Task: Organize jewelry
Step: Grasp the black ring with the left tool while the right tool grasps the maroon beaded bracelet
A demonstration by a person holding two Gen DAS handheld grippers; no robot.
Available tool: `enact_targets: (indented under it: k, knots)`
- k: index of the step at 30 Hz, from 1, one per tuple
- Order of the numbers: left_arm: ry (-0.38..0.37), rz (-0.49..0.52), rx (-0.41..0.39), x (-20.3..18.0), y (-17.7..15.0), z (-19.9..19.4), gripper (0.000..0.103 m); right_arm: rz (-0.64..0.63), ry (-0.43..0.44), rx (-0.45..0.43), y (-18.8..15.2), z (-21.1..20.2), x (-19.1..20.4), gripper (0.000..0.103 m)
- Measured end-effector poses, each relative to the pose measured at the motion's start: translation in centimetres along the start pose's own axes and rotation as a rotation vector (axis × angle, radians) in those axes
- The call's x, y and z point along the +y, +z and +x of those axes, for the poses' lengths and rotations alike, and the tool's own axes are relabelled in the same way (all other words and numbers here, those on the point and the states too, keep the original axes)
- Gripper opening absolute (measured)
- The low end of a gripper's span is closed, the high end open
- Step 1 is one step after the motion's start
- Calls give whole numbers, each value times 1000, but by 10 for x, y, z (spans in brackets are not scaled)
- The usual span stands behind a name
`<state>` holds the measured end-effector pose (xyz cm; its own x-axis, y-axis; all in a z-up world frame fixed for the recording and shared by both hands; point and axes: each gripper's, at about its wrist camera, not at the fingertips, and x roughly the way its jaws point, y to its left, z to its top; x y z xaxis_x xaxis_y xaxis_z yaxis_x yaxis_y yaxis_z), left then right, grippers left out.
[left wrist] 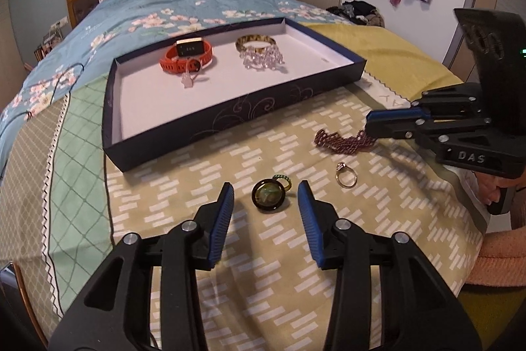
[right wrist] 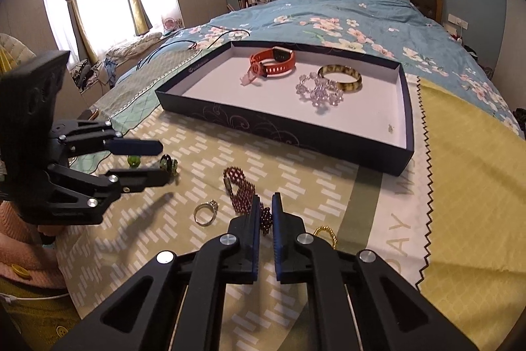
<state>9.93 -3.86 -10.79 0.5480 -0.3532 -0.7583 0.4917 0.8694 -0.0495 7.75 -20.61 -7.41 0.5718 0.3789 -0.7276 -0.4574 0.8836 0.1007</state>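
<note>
While the left gripper point(left wrist: 266, 203) hangs spread around a black-rimmed green ring point(left wrist: 268, 195) on the patterned bedspread point(left wrist: 230, 252), the right gripper point(right wrist: 267, 213) is pressed together, pinching a dark red beaded bracelet point(right wrist: 241, 191). Just beside the bracelet lies a gold stone ring point(right wrist: 204, 213). Farther off, the dark blue tray point(right wrist: 296, 130) holds an orange watch point(right wrist: 273, 61), a crystal bracelet point(right wrist: 319, 91) and a tortoiseshell bangle point(right wrist: 340, 78).

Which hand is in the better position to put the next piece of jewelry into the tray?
Right. The right gripper is already shut on the dark red bead bracelet, so it only needs to lift it into the tray. The left gripper is open around the green ring, not gripping it.
</note>
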Motion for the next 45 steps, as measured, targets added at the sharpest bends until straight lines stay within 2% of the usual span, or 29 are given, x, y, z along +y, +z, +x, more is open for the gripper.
enact_targets:
  k: [6, 10, 29, 45]
  knots:
    - [-15, -32, 24, 8, 0, 6, 33, 4, 8, -13, 3, -1, 1, 5]
    - [-15, -25, 26, 5, -1, 6, 23, 7, 11, -17, 2, -2, 1, 5]
    - [-2, -49, -46, 8, -3, -22, 22, 6, 20, -86, 14, -15, 2, 5]
    - [16, -49, -127, 14, 18, -41, 22, -26, 7, -178, 39, -37, 4, 5]
